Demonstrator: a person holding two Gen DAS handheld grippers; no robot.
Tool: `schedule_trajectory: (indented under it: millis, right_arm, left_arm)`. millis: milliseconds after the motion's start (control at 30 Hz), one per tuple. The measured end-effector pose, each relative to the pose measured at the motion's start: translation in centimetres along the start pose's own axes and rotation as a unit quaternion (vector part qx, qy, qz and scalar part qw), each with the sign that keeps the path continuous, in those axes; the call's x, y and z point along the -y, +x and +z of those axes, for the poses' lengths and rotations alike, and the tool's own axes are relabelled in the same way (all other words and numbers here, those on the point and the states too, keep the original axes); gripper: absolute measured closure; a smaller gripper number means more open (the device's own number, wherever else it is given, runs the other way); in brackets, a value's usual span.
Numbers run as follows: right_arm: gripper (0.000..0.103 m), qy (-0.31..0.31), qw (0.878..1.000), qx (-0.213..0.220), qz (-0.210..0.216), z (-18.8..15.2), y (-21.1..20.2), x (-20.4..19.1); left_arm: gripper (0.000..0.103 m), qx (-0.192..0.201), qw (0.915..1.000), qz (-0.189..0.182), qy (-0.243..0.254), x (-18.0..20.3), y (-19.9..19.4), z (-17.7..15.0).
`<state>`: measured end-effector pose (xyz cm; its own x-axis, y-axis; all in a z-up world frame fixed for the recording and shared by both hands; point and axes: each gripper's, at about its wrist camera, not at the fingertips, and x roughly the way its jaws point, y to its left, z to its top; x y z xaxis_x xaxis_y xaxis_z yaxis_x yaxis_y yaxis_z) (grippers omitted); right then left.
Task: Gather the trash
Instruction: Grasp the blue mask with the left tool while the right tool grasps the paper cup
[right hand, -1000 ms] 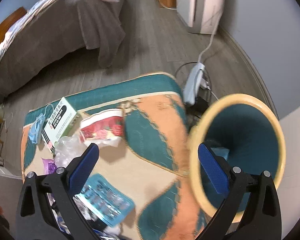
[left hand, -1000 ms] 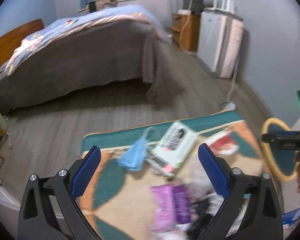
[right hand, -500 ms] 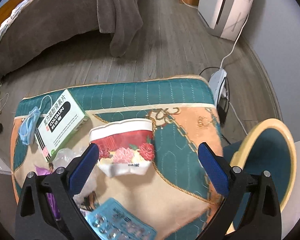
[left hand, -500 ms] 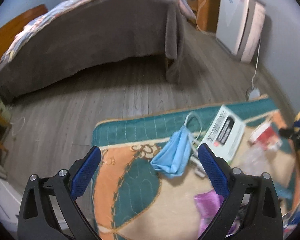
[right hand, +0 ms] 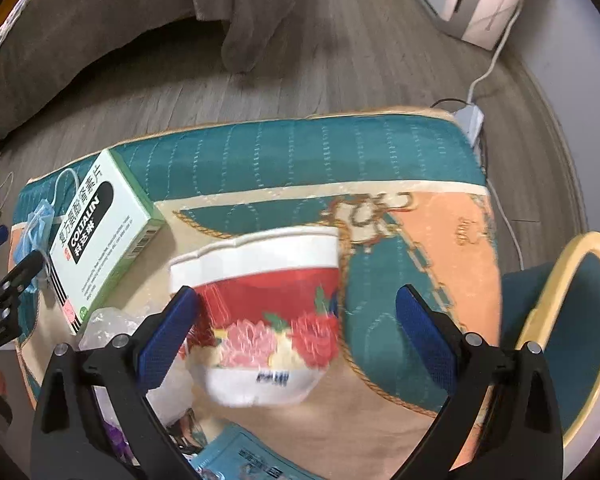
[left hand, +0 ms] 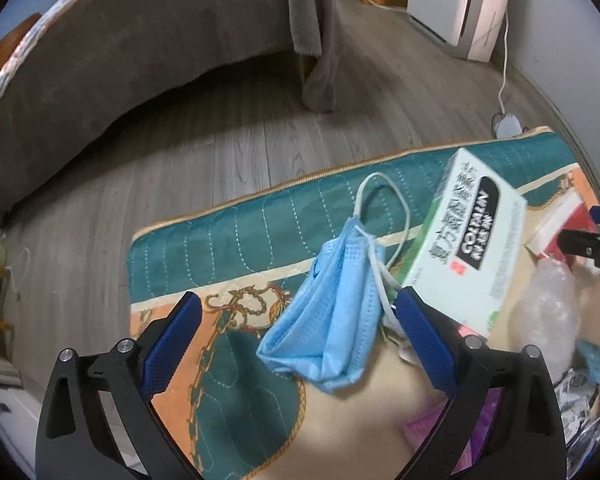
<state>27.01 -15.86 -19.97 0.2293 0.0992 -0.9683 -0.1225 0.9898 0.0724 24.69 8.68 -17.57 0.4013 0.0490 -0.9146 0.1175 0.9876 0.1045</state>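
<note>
A crumpled blue face mask (left hand: 332, 312) lies on the patterned mat (left hand: 220, 240), between the blue pads of my open left gripper (left hand: 296, 340). Beside the mask rests a white and green medicine box (left hand: 472, 240), also in the right wrist view as the box (right hand: 96, 232). My right gripper (right hand: 296, 328) is open just above a flattened red and white flowered paper cup (right hand: 268, 316) lying on the mat (right hand: 380, 168). The teal bin with a yellow rim (right hand: 572, 328) stands to the right of the mat.
Clear crumpled plastic (left hand: 548, 312), a purple wrapper (left hand: 424, 432) and a blue blister pack (right hand: 252, 460) lie near the mat's front. A bed with a grey cover (left hand: 140, 52) stands behind. A white appliance (left hand: 460, 0) and power strip (right hand: 470, 118) are at the right.
Both grippers have moved lower and closer to the mat. The mask now sits between the left fingers, and the cup fills the gap between the right fingers. The bin slid right.
</note>
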Motion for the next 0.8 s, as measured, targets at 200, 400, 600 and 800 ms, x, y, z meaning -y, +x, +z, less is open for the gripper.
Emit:
schedule_trajectory:
  millis: [200,400,600,800]
  right_arm:
    - [0.006,0.003,0.999,-0.021,0.038,0.1,0.8,-0.4]
    - [0.038,-0.017,0.998,-0.024,0.056,-0.6,0.1,-0.9]
    - [0.078,-0.028,0.997,-0.010,0.067,-1.7,-1.8,-1.1]
    - [0.092,-0.029,0.997,0.011,0.074,-3.2,-4.1,-0.8]
  left_arm:
    - [0.011,-0.007,0.9993,-0.035,-0.011,-0.5,0.9,0.4]
    - [0.051,-0.035,0.9976,-0.056,-0.019,-0.5,1.4,0.0]
    - [0.078,-0.033,0.9981,-0.052,0.008,0.5,0.1,-0.8]
    - [0.080,-0.003,0.9991,-0.036,0.021,1.3,-2.7,-1.7]
